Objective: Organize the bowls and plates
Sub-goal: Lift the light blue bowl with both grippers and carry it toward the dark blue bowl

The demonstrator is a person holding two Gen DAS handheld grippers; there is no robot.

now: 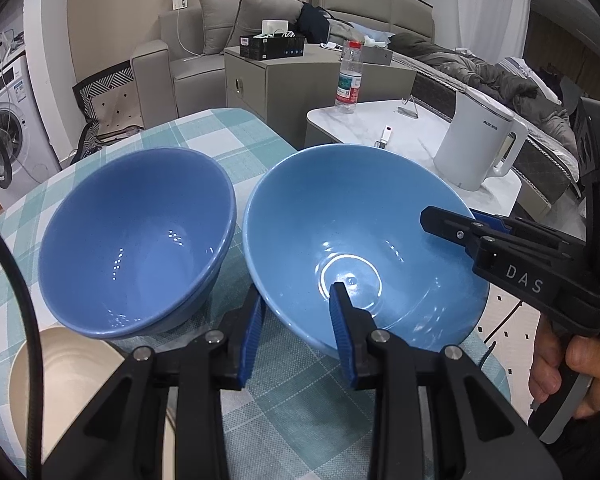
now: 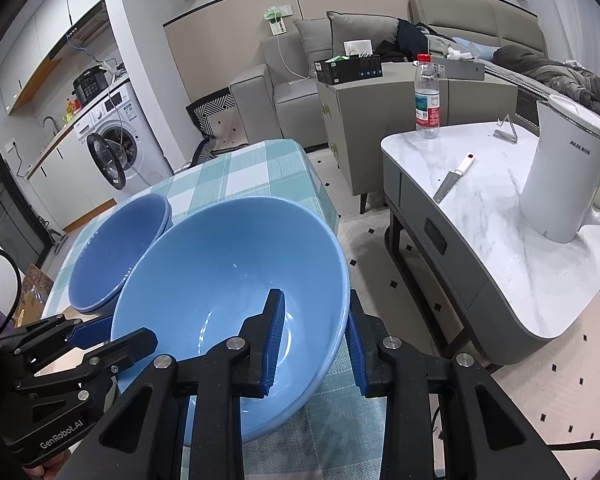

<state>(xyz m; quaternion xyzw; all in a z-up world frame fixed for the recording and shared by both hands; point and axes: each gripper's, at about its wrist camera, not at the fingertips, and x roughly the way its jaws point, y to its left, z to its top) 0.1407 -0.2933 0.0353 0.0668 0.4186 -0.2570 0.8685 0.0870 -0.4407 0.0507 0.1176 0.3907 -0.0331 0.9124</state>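
A large light blue bowl [image 1: 360, 240] [image 2: 228, 292] stands tilted over the checked tablecloth. My left gripper [image 1: 300, 320] straddles its near-left rim, one pad inside and one outside, jaws apart. My right gripper [image 2: 314, 328] straddles the opposite rim the same way; it also shows in the left wrist view [image 1: 460, 224]. Whether the pads press the rim I cannot tell. A stack of darker blue bowls [image 1: 140, 240] [image 2: 116, 252] sits beside it on the left. A cream plate [image 1: 68, 380] lies at the lower left.
The table [image 2: 260, 168] ends just beyond the bowls. To the right a marble side table [image 2: 500, 240] carries a white kettle [image 2: 568, 172], a water bottle [image 2: 427, 96] and a knife [image 2: 454, 180]. A sofa and washing machine stand behind.
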